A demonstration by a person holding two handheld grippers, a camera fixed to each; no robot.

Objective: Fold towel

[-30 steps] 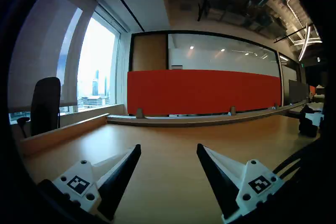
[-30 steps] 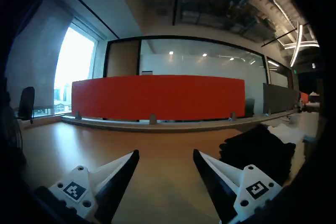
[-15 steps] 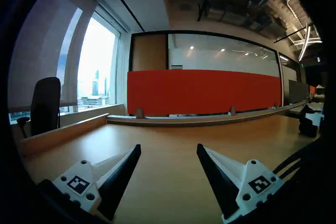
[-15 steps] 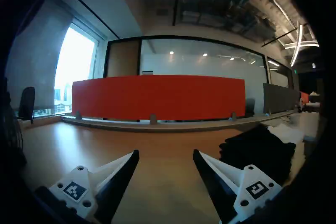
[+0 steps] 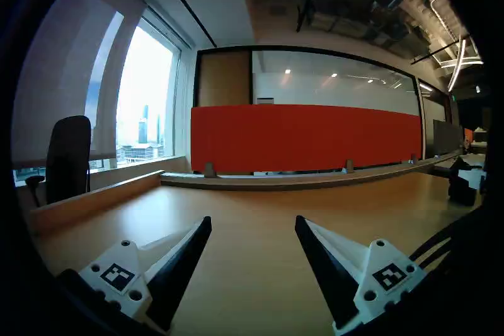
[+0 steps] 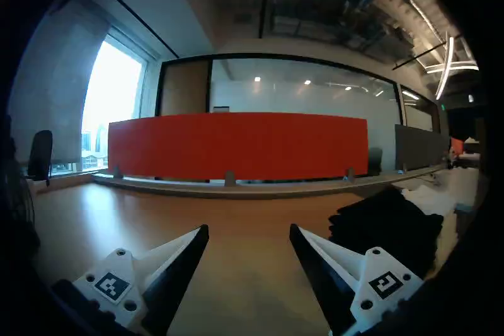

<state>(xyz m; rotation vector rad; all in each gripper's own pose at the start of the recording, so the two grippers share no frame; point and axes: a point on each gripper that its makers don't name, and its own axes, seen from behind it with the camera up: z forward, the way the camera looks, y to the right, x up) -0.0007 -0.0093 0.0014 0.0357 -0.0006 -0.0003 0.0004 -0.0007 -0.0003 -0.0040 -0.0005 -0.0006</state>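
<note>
Left tongs and right tongs gape empty, low over the desk; a dark towel heap lies near the right pair, untouched, so folding seems not yet begun.

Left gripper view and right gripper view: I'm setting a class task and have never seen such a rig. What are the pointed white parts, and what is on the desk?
No robot here: a person holds a two-finger tool in each hand. Each camera rides on its tool and looks forward along its fingers, the pointed parts you noticed. The left gripper and right gripper are both open, holding nothing, low over a wooden desk. A black cloth pile, probably towels, lies on the desk to the right of the right gripper, untouched. A red partition stands behind.
</note>
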